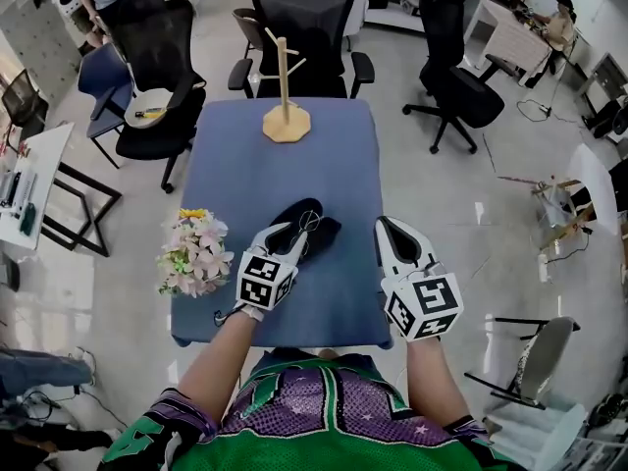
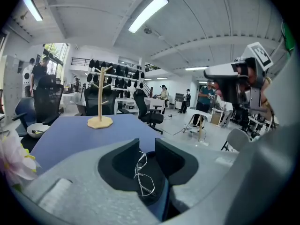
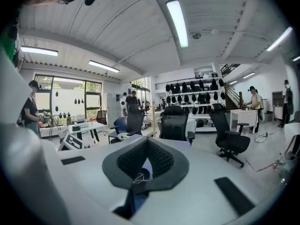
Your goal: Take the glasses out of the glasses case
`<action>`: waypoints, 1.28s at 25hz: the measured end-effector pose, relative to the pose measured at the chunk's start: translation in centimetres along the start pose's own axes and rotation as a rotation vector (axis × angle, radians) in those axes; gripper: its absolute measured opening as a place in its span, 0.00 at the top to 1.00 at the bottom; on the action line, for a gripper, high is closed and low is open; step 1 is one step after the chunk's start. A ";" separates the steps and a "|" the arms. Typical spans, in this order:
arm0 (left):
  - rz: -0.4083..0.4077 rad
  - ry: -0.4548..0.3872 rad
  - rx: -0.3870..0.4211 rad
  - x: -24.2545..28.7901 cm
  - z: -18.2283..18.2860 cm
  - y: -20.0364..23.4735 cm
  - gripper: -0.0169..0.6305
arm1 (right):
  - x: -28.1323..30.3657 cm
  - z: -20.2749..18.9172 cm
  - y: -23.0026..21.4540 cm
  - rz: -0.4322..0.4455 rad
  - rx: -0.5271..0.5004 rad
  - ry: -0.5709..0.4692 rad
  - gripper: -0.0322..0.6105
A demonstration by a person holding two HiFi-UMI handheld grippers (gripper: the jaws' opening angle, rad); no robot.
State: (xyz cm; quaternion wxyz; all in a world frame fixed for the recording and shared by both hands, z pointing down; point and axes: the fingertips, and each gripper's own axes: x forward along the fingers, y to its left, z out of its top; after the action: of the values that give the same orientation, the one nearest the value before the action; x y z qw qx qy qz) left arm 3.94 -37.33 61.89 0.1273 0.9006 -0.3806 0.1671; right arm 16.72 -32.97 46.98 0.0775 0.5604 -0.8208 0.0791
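Note:
A black glasses case [image 1: 325, 231] lies open on the blue table [image 1: 285, 175], near the front middle. Thin wire-framed glasses [image 1: 310, 221] rest over it. My left gripper [image 1: 292, 235] reaches in from the near left, its tips at the case. In the left gripper view the glasses [image 2: 143, 175] sit in the narrow gap between the jaws of the left gripper [image 2: 146, 146], which is shut on them. My right gripper [image 1: 385, 226] hovers at the table's right edge, apart from the case. The right gripper [image 3: 145, 144] has its jaws shut with nothing held.
A wooden branched stand [image 1: 286, 116] [image 2: 100, 121] stands at the table's far end. A bunch of flowers [image 1: 193, 253] sits at the near left edge. Black office chairs [image 1: 304, 27] ring the far side, and people stand further back in the room.

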 end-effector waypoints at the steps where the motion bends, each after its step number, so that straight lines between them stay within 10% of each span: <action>1: 0.003 0.010 -0.002 0.4 -0.4 0.2 0.81 | 0.3 -0.2 -0.1 0.005 0.001 0.004 0.95; 32: 0.060 0.256 -0.047 7.7 -9.3 3.2 0.87 | 3.8 -2.8 -2.2 0.038 0.014 0.077 0.95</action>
State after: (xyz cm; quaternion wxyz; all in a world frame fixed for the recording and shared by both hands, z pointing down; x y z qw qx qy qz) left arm 4.72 -41.10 73.78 0.1911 0.8569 -0.3917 0.2752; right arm 17.48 -36.64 50.63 0.1038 0.5418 -0.8271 0.1078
